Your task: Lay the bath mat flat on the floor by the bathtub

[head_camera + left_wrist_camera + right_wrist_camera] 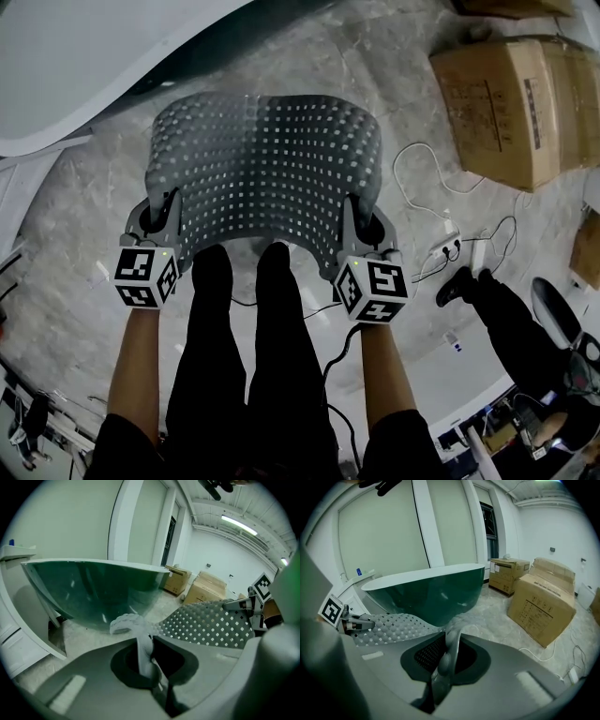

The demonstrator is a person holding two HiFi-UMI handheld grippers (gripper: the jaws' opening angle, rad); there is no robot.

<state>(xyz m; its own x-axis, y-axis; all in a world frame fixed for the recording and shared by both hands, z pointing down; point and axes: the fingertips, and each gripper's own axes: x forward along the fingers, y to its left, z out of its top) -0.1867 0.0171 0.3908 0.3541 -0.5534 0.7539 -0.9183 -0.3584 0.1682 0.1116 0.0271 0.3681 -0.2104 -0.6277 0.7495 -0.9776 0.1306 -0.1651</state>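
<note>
A grey perforated bath mat (267, 173) hangs spread between my two grippers above the marble floor, its far edge curling down beside the bathtub (84, 56). My left gripper (161, 222) is shut on the mat's near left corner (140, 644), and my right gripper (361, 230) is shut on the near right corner (450, 651). In the left gripper view the mat (211, 623) stretches to the right toward the other gripper. The right gripper view shows the mat (393, 625) stretching left, with the green-sided bathtub (431, 592) just behind it.
Cardboard boxes (516, 103) stand at the right, with white cables and a power strip (445, 246) on the floor near them. Another person's leg and shoe (469, 286) are at the right. My own legs (248, 347) stand below the mat.
</note>
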